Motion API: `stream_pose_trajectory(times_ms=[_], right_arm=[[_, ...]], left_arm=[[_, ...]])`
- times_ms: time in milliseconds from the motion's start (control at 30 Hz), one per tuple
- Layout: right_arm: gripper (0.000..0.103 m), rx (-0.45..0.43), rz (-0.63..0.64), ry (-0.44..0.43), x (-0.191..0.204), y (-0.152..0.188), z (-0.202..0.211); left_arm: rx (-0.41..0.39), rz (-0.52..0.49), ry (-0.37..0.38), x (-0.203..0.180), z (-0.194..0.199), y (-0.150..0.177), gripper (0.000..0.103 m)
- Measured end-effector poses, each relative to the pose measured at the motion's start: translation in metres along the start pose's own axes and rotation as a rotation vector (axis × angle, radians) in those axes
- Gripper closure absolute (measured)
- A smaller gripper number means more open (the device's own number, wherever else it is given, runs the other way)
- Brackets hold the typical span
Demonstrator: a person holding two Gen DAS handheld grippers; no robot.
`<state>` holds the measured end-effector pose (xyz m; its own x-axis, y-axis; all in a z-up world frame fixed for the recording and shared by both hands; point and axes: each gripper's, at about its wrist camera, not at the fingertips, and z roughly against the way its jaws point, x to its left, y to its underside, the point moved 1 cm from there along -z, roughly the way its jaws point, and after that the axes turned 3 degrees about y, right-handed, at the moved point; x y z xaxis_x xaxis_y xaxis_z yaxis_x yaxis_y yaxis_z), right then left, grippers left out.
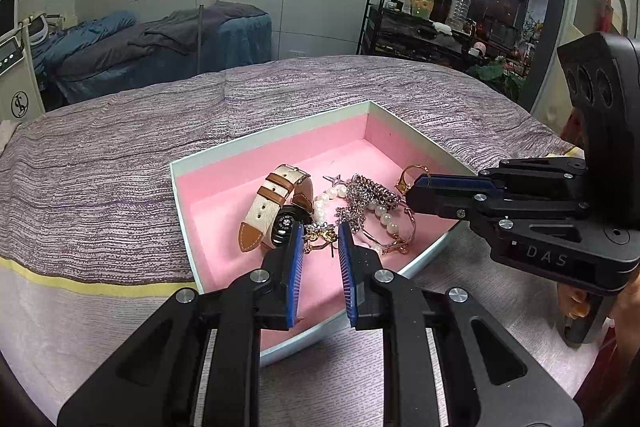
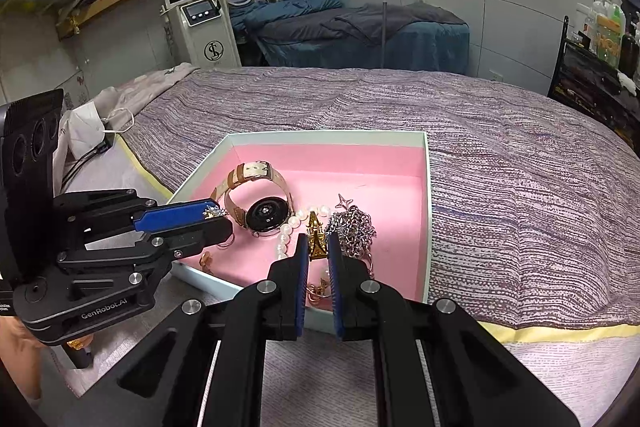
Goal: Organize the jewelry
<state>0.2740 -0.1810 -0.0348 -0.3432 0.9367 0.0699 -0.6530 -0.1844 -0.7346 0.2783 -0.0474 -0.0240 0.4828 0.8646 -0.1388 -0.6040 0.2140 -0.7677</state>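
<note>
Right gripper point(image 2: 318, 251) pinches an upright gold charm point(image 2: 316, 237); left gripper point(image 1: 320, 239) spread over the box point(image 1: 280, 127).

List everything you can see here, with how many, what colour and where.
box: one, pale outside, pink inside, on the bed
watch: one, cream and tan strap, dark back, left in box
pearl strand: one, white, middle of box
silver chain: one, heaped right of pearls
star charm: one, silvery, behind chain
gold tower charm: one, between right claw's fingers
bedspread: one, purple, under box
left claw: black, blue pads, over small charms
right claw: black, blue pads, around tower charm
</note>
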Motion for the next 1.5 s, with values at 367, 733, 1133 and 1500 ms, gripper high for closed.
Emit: stream_pose_trajectory(times_ms=[367,733,1133,1500], right_arm=[[0.074,-0.027,0.000,0.025,-0.003,0.000,-0.001],[0.009,-0.178,-0.064,0.198,-0.024,0.002,0.034],[0.006,-0.302,-0.211,0.137,-0.006,0.047,0.099],[0.006,-0.408,-0.115,0.235,0.046,0.093,0.152]], left_arm=[[-0.023,-0.046,-0.041,-0.007,0.000,0.000,0.050],[-0.149,-0.057,-0.171,-0.005,0.040,0.011,0.006],[-0.319,0.151,-0.228,-0.021,0.118,0.063,0.006],[-0.486,0.197,-0.425,-0.062,0.177,0.106,0.006]])
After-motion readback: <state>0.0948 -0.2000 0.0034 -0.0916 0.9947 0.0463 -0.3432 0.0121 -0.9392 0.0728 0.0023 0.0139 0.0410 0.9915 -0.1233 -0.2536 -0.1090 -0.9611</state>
